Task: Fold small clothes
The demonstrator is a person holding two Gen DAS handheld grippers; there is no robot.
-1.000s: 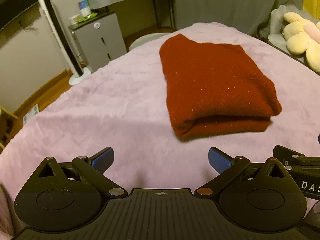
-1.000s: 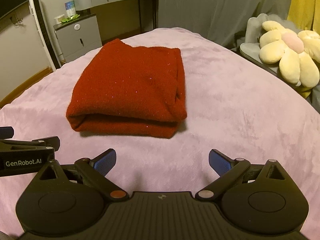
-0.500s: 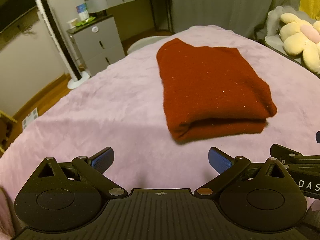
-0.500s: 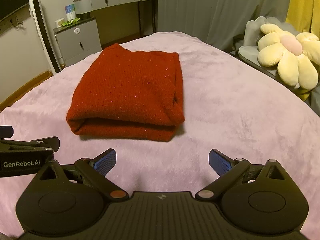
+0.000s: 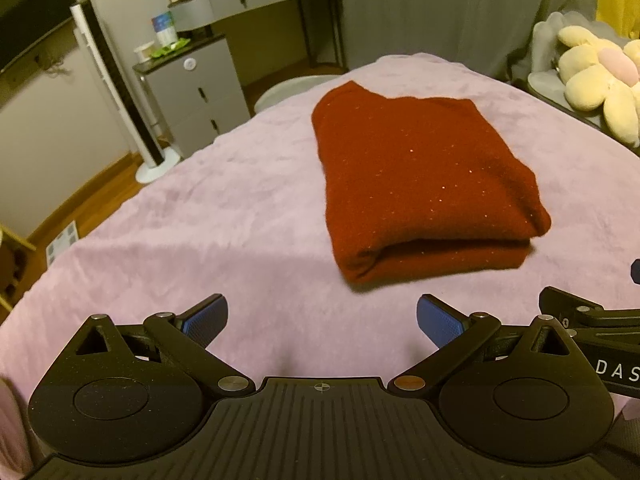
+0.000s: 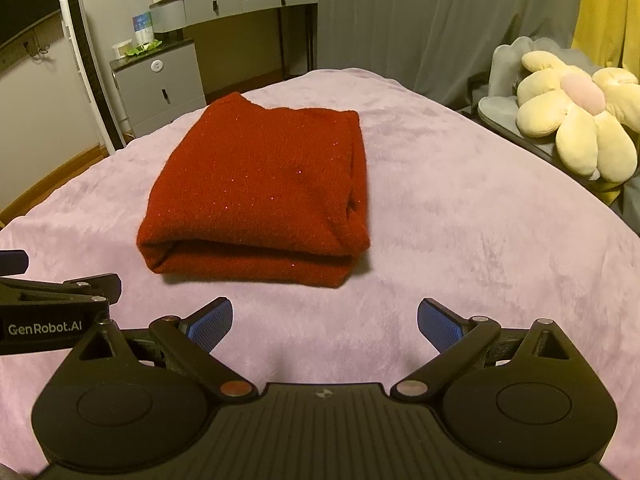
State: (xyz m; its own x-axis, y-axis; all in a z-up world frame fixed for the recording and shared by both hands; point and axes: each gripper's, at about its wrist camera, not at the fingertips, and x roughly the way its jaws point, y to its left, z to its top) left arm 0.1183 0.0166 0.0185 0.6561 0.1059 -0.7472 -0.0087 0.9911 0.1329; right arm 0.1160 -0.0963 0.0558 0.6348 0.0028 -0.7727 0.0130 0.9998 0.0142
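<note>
Dark red knitted garment with small glittering flecks (image 5: pixel 424 184), folded into a thick, roughly rectangular bundle, lies flat on the lilac plush bed cover (image 5: pixel 224 216). Rounded fold edge faces both cameras; layered open edges show along the bundle's right side in the right wrist view (image 6: pixel 356 184).

Left gripper (image 5: pixel 322 318): blue-padded fingers (image 5: pixel 206 316) spread wide apart, nothing between them. It is held over bare cover, clear of the garment. In the left wrist view the garment sits at about 1 o'clock, well apart from the fingertips.

Right gripper (image 6: pixel 325 320): blue-padded fingers (image 6: pixel 438 322) likewise spread wide, holding nothing, over bare cover. In the right wrist view the garment sits at about 11 to 12 o'clock, with a strip of cover between its near fold and the fingertips.

Cross-views: the black body of the right gripper enters the left wrist view at 3 o'clock (image 5: pixel 592 320); the black body of the left gripper, lettered "GenRobot.AI", enters the right wrist view at 9 o'clock (image 6: pixel 52 308). The two grippers are side by side, both on the near side of the garment.

Surroundings: pale yellow flower-shaped plush cushion with pink centre (image 6: pixel 576 116) on a grey seat at 2 o'clock; grey drawer cabinet (image 6: pixel 160 84) and grey dressing table with bottles (image 6: pixel 240 0) at 10 to 12 o'clock beyond the bed; grey curtain (image 6: pixel 440 20) behind.
</note>
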